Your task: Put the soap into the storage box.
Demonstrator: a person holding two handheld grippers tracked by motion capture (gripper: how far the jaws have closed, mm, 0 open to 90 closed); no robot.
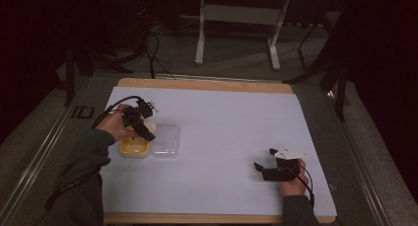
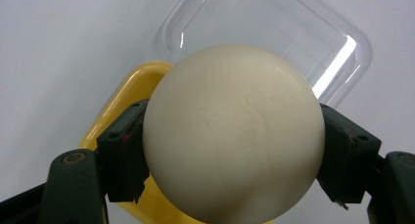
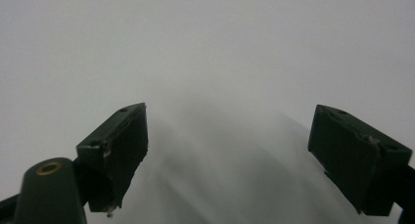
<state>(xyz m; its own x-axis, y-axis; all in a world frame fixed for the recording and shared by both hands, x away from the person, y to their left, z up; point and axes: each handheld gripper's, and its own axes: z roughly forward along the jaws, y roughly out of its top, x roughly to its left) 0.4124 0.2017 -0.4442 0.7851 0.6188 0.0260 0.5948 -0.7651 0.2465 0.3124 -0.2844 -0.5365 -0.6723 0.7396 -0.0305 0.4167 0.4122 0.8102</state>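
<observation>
The left gripper (image 2: 234, 155) clamps a smooth white ball (image 2: 234, 136) above the yellow tub (image 1: 134, 147); a slack squeeze could let it slip. The right gripper's (image 3: 227, 155) fingers (image 3: 117, 145) gape empty over the table (image 1: 222, 137).

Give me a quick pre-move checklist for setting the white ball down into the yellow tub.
1. Grip on ball: ok, left gripper has a jaw on each side of it.
2. Ball over yellow tub: ok, tub sits directly beneath.
3. Tub open: ok, clear lid lies beside it on the table.
4. Tub interior free of other items: cannot tell, ball hides much of it.
5. Right gripper out of the way: ok, open, holding nothing, far across the white table.
</observation>
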